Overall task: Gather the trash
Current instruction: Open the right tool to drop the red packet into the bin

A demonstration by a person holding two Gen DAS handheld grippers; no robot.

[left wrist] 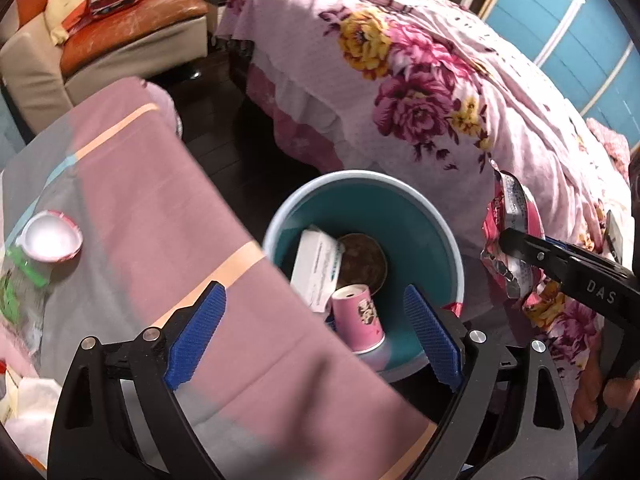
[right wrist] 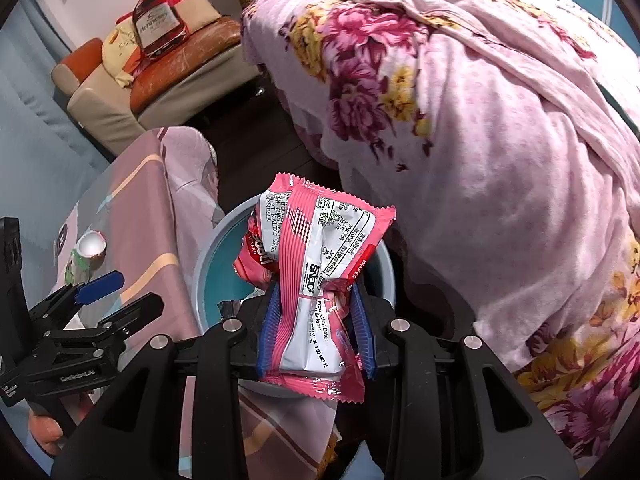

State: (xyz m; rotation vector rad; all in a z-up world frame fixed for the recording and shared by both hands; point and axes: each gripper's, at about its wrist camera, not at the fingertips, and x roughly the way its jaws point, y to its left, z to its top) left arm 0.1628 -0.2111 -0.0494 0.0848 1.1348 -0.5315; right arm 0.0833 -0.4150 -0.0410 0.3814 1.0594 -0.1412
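Wafer wrapper (right wrist: 316, 280), pink and white, crumpled, clamped at its waist between the blue pads (right wrist: 267, 328) of the right gripper (right wrist: 316, 332); held above the rim of the bin (right wrist: 208, 264). Jaws of the right gripper narrowed onto the wrapper, pads pressing both sides. Same wrapper (left wrist: 514, 240) seen from the left wrist view at the tip of the right gripper (left wrist: 520, 246), just beside the right rim of the bin (left wrist: 360, 178).

Left gripper (left wrist: 316, 336) spread wide, nothing between its pads (left wrist: 198, 336); poised over the near rim of the bin and the edge of the table (left wrist: 160, 208). Inside the bin: white box (left wrist: 316, 268) leaning on the left wall, pink paper cup (left wrist: 358, 316) tipped against the near wall.

On the table, near its left edge: foil lid (left wrist: 50, 236), white inside, red rim, lying beside a clear bottle with green label (left wrist: 18, 292).

Behind: bed with floral cover (left wrist: 420, 92); armchair (left wrist: 120, 36) at upper left.
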